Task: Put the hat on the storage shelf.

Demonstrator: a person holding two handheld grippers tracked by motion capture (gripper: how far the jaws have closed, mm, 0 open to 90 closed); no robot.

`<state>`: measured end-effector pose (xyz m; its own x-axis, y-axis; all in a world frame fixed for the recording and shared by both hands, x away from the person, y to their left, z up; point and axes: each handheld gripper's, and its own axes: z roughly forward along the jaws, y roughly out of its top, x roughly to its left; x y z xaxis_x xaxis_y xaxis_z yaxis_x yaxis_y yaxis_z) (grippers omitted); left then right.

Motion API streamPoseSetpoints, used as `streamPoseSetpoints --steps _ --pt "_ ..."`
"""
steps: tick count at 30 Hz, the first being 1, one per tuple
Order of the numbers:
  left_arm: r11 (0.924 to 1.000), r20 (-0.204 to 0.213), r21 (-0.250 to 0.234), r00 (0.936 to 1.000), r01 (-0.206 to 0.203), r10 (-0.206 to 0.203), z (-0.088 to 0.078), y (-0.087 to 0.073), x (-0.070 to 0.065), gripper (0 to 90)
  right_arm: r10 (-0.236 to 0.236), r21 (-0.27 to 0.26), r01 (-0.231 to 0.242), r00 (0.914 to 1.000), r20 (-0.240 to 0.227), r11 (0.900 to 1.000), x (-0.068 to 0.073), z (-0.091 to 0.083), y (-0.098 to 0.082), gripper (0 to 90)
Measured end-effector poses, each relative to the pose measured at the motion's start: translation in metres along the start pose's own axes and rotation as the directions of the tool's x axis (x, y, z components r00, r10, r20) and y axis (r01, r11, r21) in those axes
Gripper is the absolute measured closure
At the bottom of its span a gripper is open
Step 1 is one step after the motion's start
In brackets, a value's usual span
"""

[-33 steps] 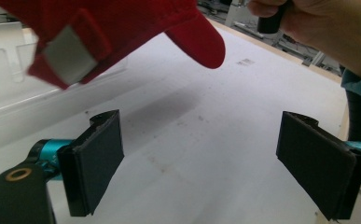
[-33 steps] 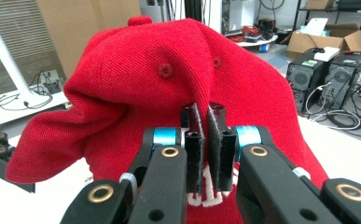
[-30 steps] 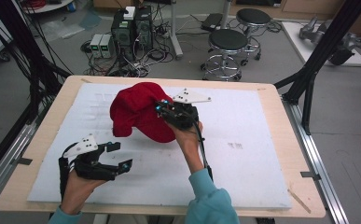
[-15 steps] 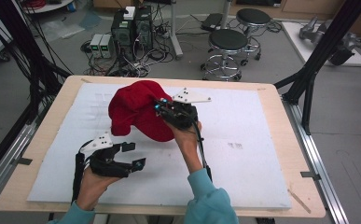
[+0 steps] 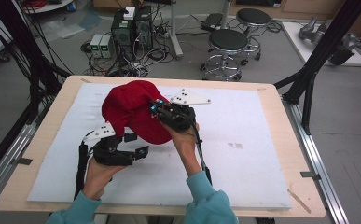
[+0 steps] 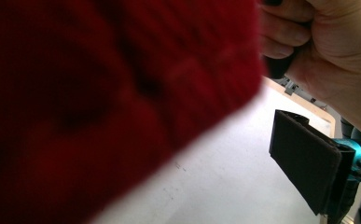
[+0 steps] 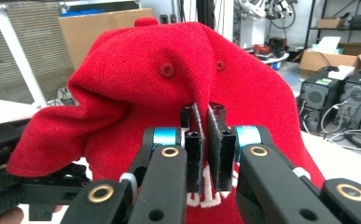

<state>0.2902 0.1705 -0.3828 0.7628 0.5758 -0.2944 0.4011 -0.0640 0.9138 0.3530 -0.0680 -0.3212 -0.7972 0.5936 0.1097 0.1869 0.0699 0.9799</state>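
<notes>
A red baseball cap (image 5: 130, 108) hangs above the white mat (image 5: 243, 158), crown up. My right gripper (image 5: 156, 108) is shut on the cap's fabric near its lower edge, and in the right gripper view the pads (image 7: 221, 140) pinch the cap (image 7: 169, 79) just above white stitched lettering. My left gripper (image 5: 137, 144) sits low at the cap's lower left, open; its jaws have just been closing slightly. In the left gripper view the blurred cap (image 6: 99, 102) hides one jaw, while the other pad (image 6: 304, 163) stands free and well apart from the cloth.
The wooden table (image 5: 271, 88) carries the mat. Beyond its far edge are computer towers (image 5: 131, 23), cables and two stools (image 5: 228, 42). Black frame struts (image 5: 308, 79) rise at the table's right and left corners.
My left gripper has moved right and slightly toward the cap, now just under its lower edge. The right gripper and the cap have stayed put.
</notes>
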Motion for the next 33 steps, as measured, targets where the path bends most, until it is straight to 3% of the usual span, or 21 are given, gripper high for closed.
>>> streamPoseSetpoints --steps 11,20,33 --pt "0.9993 0.009 -0.032 0.9997 0.021 -0.021 0.0 0.001 0.004 30.5 0.004 -0.011 -0.005 0.9994 -0.034 1.0 0.004 0.003 0.0 86.2" --pt "0.9983 0.03 -0.056 0.9995 0.012 -0.01 -0.001 0.002 0.005 56.1 -0.006 -0.015 0.005 0.9978 -0.065 1.0 0.008 0.006 -0.001 86.1" --pt "0.9985 0.046 -0.053 0.9989 -0.008 0.01 -0.003 0.003 0.004 78.7 -0.026 -0.02 0.024 0.9961 -0.085 1.0 0.011 0.008 -0.001 86.1"
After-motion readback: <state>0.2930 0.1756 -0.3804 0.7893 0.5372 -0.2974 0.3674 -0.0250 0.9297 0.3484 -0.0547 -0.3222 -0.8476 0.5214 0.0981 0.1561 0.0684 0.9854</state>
